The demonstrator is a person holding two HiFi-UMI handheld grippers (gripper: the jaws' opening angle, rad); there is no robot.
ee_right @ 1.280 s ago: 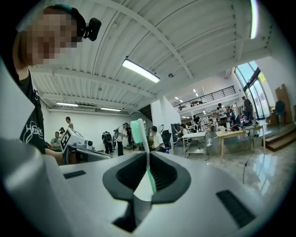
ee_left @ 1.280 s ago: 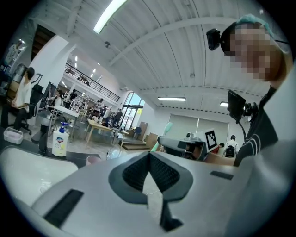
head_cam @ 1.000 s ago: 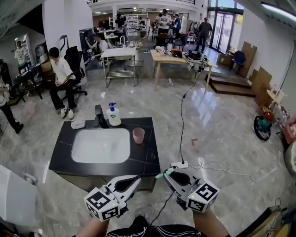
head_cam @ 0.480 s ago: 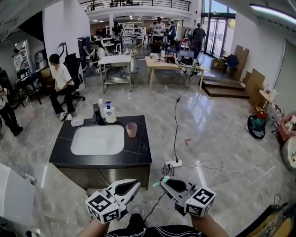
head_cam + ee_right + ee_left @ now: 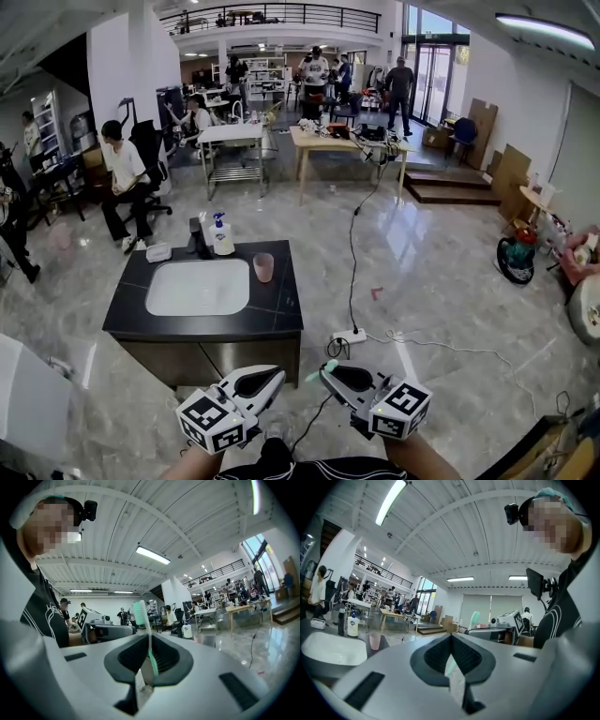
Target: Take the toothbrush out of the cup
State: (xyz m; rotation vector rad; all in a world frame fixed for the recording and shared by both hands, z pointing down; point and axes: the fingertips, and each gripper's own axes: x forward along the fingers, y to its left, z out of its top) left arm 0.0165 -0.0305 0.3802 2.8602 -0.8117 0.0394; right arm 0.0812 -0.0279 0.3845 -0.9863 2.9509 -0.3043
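A mint-green toothbrush (image 5: pixel 149 641) stands upright between the pads of my right gripper (image 5: pixel 150 637), which is shut on its handle; the bristle head (image 5: pixel 139 610) pokes up above the jaws. In the head view this gripper (image 5: pixel 325 367) is low in the middle, with the toothbrush (image 5: pixel 314 375) at its tip. My left gripper (image 5: pixel 279 372) is beside it on the left, its jaws closed together on nothing (image 5: pixel 451 637). The pink cup (image 5: pixel 263 267) stands empty on the black sink counter (image 5: pixel 281 314), well ahead of both grippers.
On the counter by the white basin (image 5: pixel 199 286) are a soap bottle (image 5: pixel 222 234), a black faucet (image 5: pixel 198 236) and a soap dish (image 5: pixel 157 251). A power strip (image 5: pixel 349 336) with a long cable lies on the floor to the right. People and tables fill the hall behind.
Both grippers and the camera have backed away from the sink counter, which now looks smaller and farther off. The toothbrush stays in the right gripper.
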